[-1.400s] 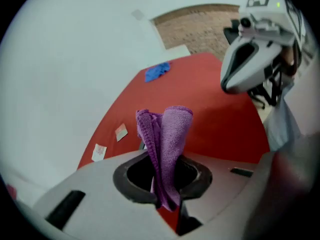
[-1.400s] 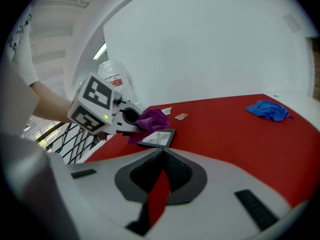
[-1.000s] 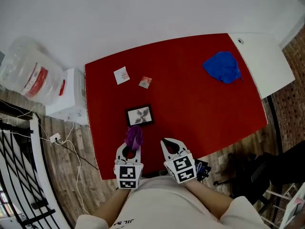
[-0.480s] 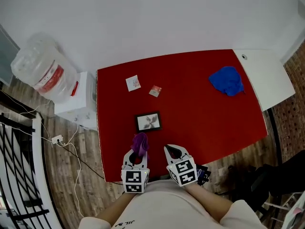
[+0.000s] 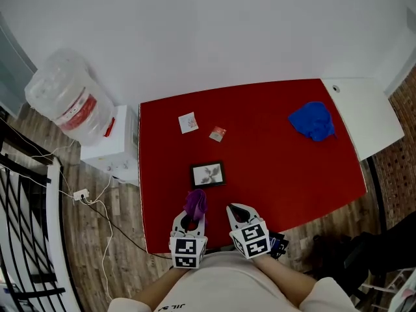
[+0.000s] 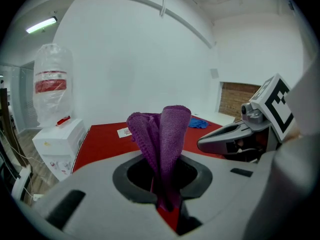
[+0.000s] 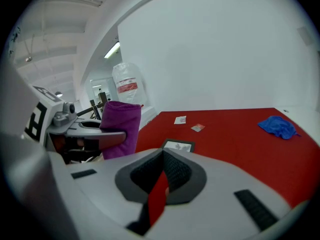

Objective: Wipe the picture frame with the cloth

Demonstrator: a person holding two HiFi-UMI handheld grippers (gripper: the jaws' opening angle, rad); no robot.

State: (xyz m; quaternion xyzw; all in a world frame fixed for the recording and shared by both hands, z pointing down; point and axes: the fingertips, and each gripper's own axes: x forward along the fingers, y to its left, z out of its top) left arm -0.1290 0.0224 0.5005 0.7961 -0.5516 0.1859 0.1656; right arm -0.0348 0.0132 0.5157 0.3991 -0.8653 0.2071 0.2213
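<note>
**Q.** Head view: where does the picture frame (image 5: 208,174) lie relative to the two tongs?

**A.** It lies on the red bench (image 5: 286,168), just left of centre. Both tongs sit at the bench's lower edge, so the frame is up-picture from them and apart from both. Its long axis runs left to right; it appears to lie flat, though it is small at this range.

**Q.** What are the tongs doing?

**A.** The left tongs (image 5: 193,214) are clamped on a bunched purple cloth (image 5: 195,202), which stands up beyond the tips. The right tongs (image 5: 235,212) are together, with nothing between them.

**Q.** Which is nearer the frame?

**A.** The left tongs, almost directly below it. A short reach up-picture should bring the purple cloth onto the frame. The blue cloth (image 5: 313,121) at upper right is well apart.
</note>
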